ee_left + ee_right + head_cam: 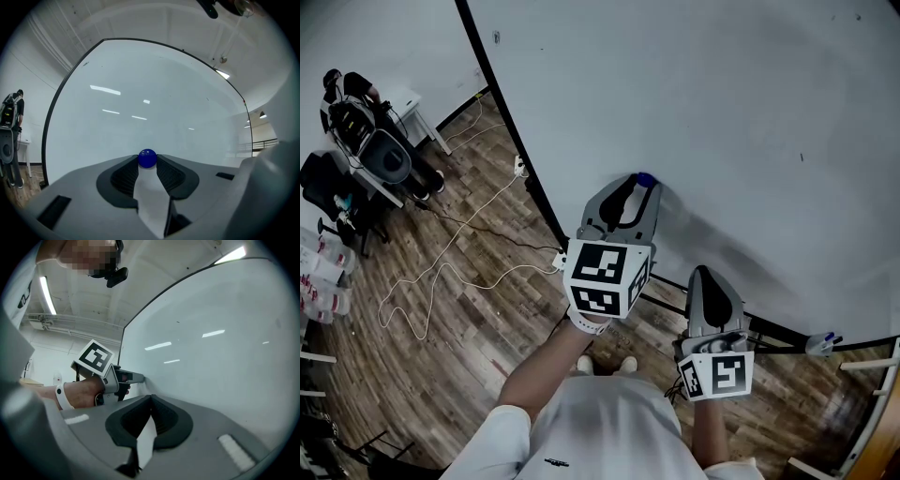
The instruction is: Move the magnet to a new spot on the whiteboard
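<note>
Left gripper (641,182) pinches the blue magnet (147,158) on the whiteboard (722,112); right gripper (701,273) is closed and empty to its right.
Only the head view shows the wood-plank floor (469,281), where a white cable (441,272) trails beside the board's black edge, and a desk with a chair (382,155) at far left. The left gripper view shows both jaw tips touching the magnet's sides, the ball low on the glossy board, and a person (10,117) standing at the far left. The right gripper view shows its own jaws meeting at the tips, the left gripper's nose against the board in profile, and a ceiling strip light (47,296).
</note>
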A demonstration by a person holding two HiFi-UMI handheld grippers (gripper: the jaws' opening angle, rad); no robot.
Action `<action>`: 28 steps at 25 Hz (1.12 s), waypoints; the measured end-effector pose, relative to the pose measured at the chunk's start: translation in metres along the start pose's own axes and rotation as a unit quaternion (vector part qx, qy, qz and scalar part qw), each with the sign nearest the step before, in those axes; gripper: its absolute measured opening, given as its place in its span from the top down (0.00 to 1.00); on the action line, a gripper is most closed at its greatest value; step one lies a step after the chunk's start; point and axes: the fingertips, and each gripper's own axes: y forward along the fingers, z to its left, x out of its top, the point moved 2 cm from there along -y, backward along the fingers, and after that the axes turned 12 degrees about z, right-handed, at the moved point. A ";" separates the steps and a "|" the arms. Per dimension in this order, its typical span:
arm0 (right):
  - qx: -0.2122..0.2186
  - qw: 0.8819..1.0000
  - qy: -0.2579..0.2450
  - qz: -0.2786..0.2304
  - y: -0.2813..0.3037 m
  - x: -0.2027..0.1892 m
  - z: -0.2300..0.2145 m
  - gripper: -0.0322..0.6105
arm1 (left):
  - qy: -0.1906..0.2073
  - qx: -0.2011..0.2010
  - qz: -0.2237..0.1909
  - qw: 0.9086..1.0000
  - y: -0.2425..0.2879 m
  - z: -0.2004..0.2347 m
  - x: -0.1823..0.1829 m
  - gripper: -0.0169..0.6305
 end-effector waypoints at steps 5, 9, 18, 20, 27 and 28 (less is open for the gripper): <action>-0.005 1.000 0.010 -0.001 0.000 -0.003 -0.005 0.95 | -0.003 -0.004 0.001 1.000 0.003 0.000 -0.001 0.78; -0.012 1.000 0.020 -0.002 -0.002 -0.002 -0.002 0.95 | -0.004 -0.012 0.003 1.000 0.001 0.002 0.001 0.78; -0.016 0.999 0.031 -0.004 -0.012 -0.012 0.005 0.95 | -0.002 -0.019 0.005 1.000 -0.007 0.006 0.001 0.79; -0.015 1.000 0.014 -0.001 -0.011 -0.004 0.010 0.95 | -0.001 -0.019 0.001 1.000 -0.012 0.007 0.001 0.79; -0.022 1.000 0.010 0.000 -0.005 0.006 0.016 0.95 | 0.003 -0.017 -0.003 1.000 -0.022 0.014 -0.002 0.79; -0.022 1.000 0.009 0.000 -0.004 0.006 0.017 0.95 | 0.003 -0.017 -0.004 1.000 -0.025 0.016 -0.003 0.79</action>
